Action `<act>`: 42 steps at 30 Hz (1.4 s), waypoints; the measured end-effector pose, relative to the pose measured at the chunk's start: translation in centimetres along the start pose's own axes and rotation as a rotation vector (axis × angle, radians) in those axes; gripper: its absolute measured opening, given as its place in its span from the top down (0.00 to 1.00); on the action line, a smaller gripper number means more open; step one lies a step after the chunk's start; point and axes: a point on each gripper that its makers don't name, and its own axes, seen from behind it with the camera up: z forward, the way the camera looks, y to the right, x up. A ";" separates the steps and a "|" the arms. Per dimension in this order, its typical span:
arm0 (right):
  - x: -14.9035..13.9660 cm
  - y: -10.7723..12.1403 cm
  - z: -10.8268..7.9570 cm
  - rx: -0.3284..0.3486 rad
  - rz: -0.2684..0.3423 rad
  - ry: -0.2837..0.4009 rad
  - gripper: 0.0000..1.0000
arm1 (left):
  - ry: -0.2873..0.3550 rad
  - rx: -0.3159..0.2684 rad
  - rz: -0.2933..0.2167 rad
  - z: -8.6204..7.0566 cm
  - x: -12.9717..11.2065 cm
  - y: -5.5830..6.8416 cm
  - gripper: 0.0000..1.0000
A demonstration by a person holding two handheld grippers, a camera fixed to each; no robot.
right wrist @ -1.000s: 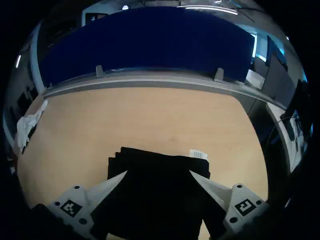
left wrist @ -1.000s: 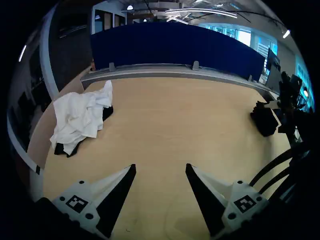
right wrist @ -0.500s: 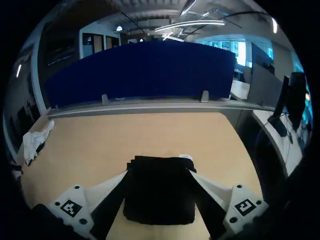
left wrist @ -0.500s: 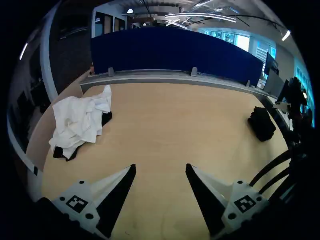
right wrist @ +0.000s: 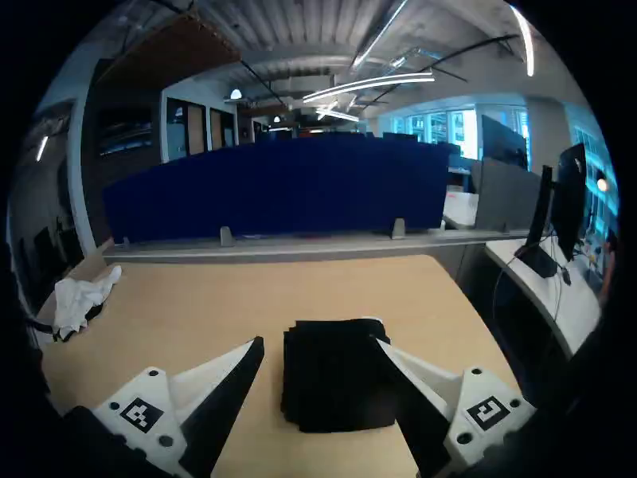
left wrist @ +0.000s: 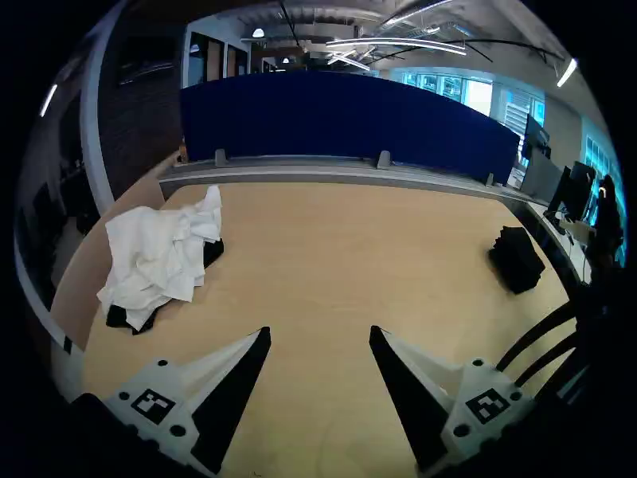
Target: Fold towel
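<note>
The right gripper [right wrist: 317, 342] has drawn back and tilted upward from the folded black towel [right wrist: 334, 386] over the last second. The towel formerly spanned the whole gap between the fingers; it now takes up a smaller patch there, with more of the room visible above it. The fingers stand spread apart, with nothing pinched. The towel lies flat on the wooden table [right wrist: 199, 303], squared into a neat stack near the table's right edge. The right finger overlaps the towel's right edge in view; contact cannot be confirmed.

The left gripper [left wrist: 318, 350] is likewise spread wide and holds nothing, positioned over bare tabletop. In the left gripper view the folded black towel sits at the far right of the table. A crumpled white towel heap [left wrist: 163, 251] lies at the far left on top of a dark cloth [left wrist: 211, 253] — well apart from the folded one. A blue partition [left wrist: 342, 111] runs along the table's back edge.
</note>
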 end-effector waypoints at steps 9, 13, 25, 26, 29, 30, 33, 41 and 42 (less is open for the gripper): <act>2.1 -1.1 -4.5 -0.044 0.021 0.179 0.00 | 0.059 -0.008 -0.006 -0.4 1.4 0.0 0.08; 2.7 -1.7 -5.5 -0.042 0.043 0.234 0.00 | 0.100 -0.016 -0.011 -0.2 2.3 0.1 0.08; 4.7 -3.4 -7.8 -0.038 0.079 0.374 0.00 | 0.313 -0.023 -0.017 -2.0 7.9 -0.1 0.08; 4.6 -3.6 -7.8 -0.037 0.078 0.371 0.00 | 0.335 -0.020 -0.017 -2.3 8.5 -0.2 0.08; 4.4 -4.5 -8.0 -0.024 0.072 0.358 0.00 | 0.402 -0.011 -0.018 -3.0 10.2 -0.4 0.08; 4.4 -4.8 -8.0 -0.022 0.070 0.357 0.00 | 0.421 -0.008 -0.019 -3.3 10.7 -0.4 0.08; 4.1 -5.3 -8.2 -0.018 0.070 0.349 0.00 | 0.464 0.005 -0.023 -3.8 11.6 -0.7 0.08; 3.0 -6.3 -8.1 -0.012 0.088 0.329 0.00 | 0.526 0.022 -0.054 -4.0 12.6 -3.2 0.08; 3.0 -6.4 -8.1 -0.010 0.086 0.332 0.00 | 0.532 0.023 -0.054 -4.1 12.6 -3.1 0.08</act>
